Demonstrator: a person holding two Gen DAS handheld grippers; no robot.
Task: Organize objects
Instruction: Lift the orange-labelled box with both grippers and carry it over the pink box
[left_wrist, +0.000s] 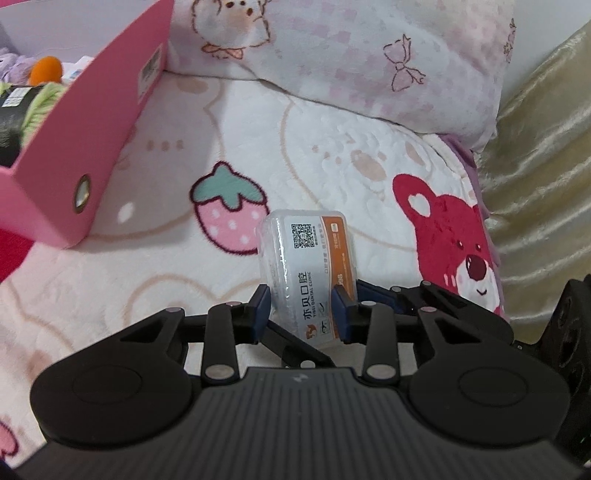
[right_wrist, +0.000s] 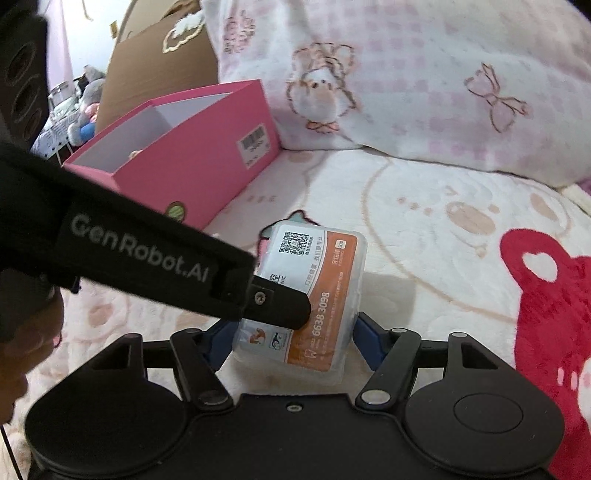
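Note:
A clear plastic dental box (left_wrist: 306, 269) with a white and orange label and a QR code stands on edge above the bear-print blanket. My left gripper (left_wrist: 301, 312) is shut on its lower part. In the right wrist view the same box (right_wrist: 314, 295) lies between the blue pads of my right gripper (right_wrist: 291, 341), which also closes on its sides. The left gripper's black finger (right_wrist: 273, 299) crosses over the box from the left. An open pink box (left_wrist: 74, 158) sits to the left, also seen in the right wrist view (right_wrist: 192, 162).
The pink box holds an orange item (left_wrist: 44, 68), green yarn (left_wrist: 38, 105) and other things. A pink checked pillow (left_wrist: 369, 55) lies behind. A cardboard box (right_wrist: 159, 59) stands behind the pink box. A cream curtain (left_wrist: 546, 184) hangs at right.

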